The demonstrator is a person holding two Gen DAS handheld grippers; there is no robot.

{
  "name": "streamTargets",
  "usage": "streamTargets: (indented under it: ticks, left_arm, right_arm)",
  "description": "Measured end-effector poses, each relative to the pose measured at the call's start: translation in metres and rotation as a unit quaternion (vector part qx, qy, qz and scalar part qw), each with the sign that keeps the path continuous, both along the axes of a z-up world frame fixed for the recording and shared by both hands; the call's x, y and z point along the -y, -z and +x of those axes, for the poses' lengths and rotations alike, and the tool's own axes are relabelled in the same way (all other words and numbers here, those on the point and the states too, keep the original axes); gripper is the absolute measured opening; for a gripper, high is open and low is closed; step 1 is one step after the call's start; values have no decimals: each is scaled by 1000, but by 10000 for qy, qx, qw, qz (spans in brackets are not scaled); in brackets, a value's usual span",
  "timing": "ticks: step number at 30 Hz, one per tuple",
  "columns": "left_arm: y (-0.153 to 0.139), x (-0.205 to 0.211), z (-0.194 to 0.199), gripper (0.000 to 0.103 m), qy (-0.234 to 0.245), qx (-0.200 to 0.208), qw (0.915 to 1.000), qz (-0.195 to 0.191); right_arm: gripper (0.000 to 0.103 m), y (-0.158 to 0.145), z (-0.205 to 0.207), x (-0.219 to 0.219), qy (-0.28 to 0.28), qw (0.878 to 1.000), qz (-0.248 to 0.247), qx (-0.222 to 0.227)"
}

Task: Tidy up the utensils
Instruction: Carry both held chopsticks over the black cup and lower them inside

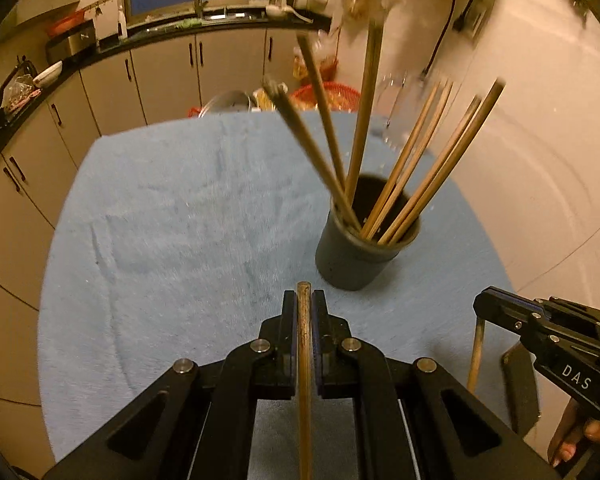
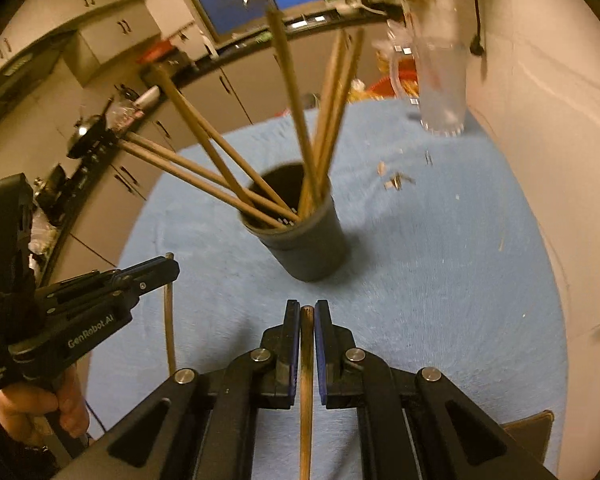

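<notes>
**Chopsticks pinched in both grippers, holder just ahead**

Chopsticks are what I'm handling: one per gripper. My left gripper (image 1: 304,300) has its fingers (image 1: 288,320) pressed tight on a single brown chopstick (image 1: 304,360); the stick runs lengthwise between the pads, tip poking just past the fingertips toward the dark holder (image 1: 360,256). My right gripper (image 2: 308,308) does the same with a second chopstick (image 2: 306,380), fingers (image 2: 322,332) clamped on it, tip also aimed at the holder (image 2: 308,248).

Seen from the side in the opposite wrist views, each stick hangs below its gripper, long axis close to upright, lower end off the blue cloth on the bench (image 1: 160,220), as far as I can tell. Both sit on the near side of the holder, left stick to the holder's left, right stick to its right.

Handling, my judgement: light, stiff wood or bamboo, thin, smooth enough to swivel in a two-pad pinch. Grip is near the top end, so the long free part can swing. I'd hold it firm and move it gently.

Holder already carries a fan of chopsticks (image 1: 400,168) leaning outward in all directions, so the mouth is crowded; I'd need to thread the lower ends in near-vertical through a gap. A clear glass (image 2: 442,80) stands beyond the holder, well apart.
</notes>
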State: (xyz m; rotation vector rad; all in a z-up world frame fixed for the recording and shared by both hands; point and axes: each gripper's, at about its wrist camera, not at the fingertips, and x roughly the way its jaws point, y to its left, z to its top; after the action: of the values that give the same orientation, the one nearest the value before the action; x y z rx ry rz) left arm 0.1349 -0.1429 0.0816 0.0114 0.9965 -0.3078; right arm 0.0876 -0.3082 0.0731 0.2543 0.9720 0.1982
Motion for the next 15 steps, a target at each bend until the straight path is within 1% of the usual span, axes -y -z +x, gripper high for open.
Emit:
streamTargets:
  ticks: [2, 7, 15]
  left_arm:
    - [-13, -2, -6, 7, -18, 83, 9999, -71]
    - [-31, -9, -19, 7, -37, 244, 9996, -164]
    - [-58, -8, -26, 7, -2, 452, 9988, -187]
  right_arm:
    - [8, -11, -3, 1, -15, 9999, 18, 117]
    - [8, -38, -14, 2, -33, 9993, 96, 373]
    - [8, -61, -20, 2, -111, 9979, 103, 626]
